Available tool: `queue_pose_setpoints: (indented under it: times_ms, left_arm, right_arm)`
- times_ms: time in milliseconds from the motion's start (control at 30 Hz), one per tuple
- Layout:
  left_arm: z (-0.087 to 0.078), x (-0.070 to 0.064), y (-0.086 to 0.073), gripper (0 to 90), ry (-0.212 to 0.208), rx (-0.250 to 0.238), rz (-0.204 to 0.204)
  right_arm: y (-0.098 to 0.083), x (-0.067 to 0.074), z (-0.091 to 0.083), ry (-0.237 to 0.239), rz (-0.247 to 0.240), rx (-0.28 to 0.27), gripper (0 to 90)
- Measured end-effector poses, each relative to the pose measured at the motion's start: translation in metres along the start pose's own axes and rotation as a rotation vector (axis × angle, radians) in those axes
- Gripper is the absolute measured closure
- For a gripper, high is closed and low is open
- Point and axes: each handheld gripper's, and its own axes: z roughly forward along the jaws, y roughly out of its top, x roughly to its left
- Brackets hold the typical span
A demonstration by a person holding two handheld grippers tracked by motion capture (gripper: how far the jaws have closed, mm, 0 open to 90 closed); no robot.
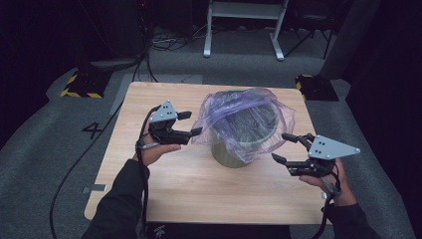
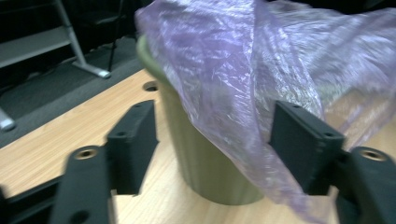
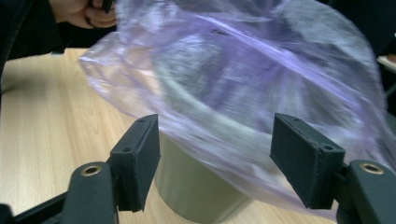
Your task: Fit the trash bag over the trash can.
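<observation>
An olive-green bin (image 1: 238,149) is standing near the middle of the wooden worktop (image 1: 164,184), with a purple plastic bag (image 1: 244,117) draping loosely over its rim and billowing past its sides. The left gripper (image 1: 190,123) is hovering just left of the bin, fingers apart, with the bag's edge hanging between them. The right gripper (image 1: 284,147) is sitting just right of the bin, fingers spread wide and gripping nothing.
</observation>
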Motion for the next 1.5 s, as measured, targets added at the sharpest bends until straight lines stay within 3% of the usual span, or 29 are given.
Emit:
queue_pose_setpoints:
  times_ms: [167,267,333,367,467,567,633,733,833,933,1033,1133,1200,1367,1467,1500]
  left_arm:
    - [0.006,-0.011,-0.006,23.8,-0.032,0.067,0.015]
    - [0.009,-0.009,-0.009,31.7,-0.031,0.064,-0.013]
    - [0.011,-0.006,-0.011,43.0,-0.040,0.057,-0.027]
    - [0.012,-0.006,-0.012,43.7,-0.040,0.061,-0.026]
    - [0.016,-0.006,-0.013,51.3,-0.045,0.068,-0.027]
    - [0.018,-0.006,-0.014,56.8,-0.059,0.065,-0.027]
    - [0.019,-0.006,-0.015,61.2,-0.073,0.061,-0.027]
    - [0.020,-0.007,-0.016,65.0,-0.091,0.067,-0.027]
    - [0.021,-0.009,-0.019,65.8,-0.097,0.080,-0.012]
    - [0.021,-0.008,-0.019,63.8,-0.091,0.075,-0.014]
    - [0.017,-0.006,-0.018,39.8,-0.067,0.046,-0.045]
    - [0.008,0.000,-0.016,20.2,-0.076,-0.020,-0.078]
    - [0.001,0.004,-0.013,17.1,-0.082,-0.056,-0.096]
    - [-0.009,0.014,-0.005,17.0,-0.032,-0.110,-0.133]
    - [-0.007,0.018,0.000,23.1,0.010,-0.101,-0.131]
    - [-0.004,0.019,0.002,24.5,0.044,-0.087,-0.123]
  right_arm:
    - [-0.003,0.017,0.012,0.012,-0.079,0.005,44.1]
    - [-0.005,0.025,0.018,0.013,-0.125,0.008,47.0]
    - [-0.005,0.031,0.021,0.016,-0.149,0.017,42.3]
    - [-0.005,0.034,0.021,0.018,-0.164,0.016,39.1]
    - [-0.005,0.042,0.023,-0.020,-0.211,0.006,33.2]
    - [-0.006,0.049,0.028,-0.069,-0.256,0.004,36.2]
    - [-0.008,0.051,0.032,-0.114,-0.255,-0.001,46.9]
    - [-0.012,0.052,0.034,-0.171,-0.292,-0.014,68.0]
    - [-0.015,0.055,0.035,-0.175,-0.305,-0.010,85.8]
    - [-0.019,0.052,0.036,-0.156,-0.285,0.009,90.0]
    - [-0.025,0.048,0.034,-0.131,-0.248,0.016,90.0]
    - [-0.032,0.043,0.030,-0.122,-0.209,0.021,90.0]
    - [-0.037,0.039,0.028,-0.113,-0.184,0.029,90.0]
    - [-0.048,0.034,0.030,-0.101,-0.172,0.077,90.0]
    - [-0.055,0.032,0.030,-0.077,-0.157,0.093,90.0]
    - [-0.058,0.031,0.030,-0.071,-0.157,0.099,90.0]
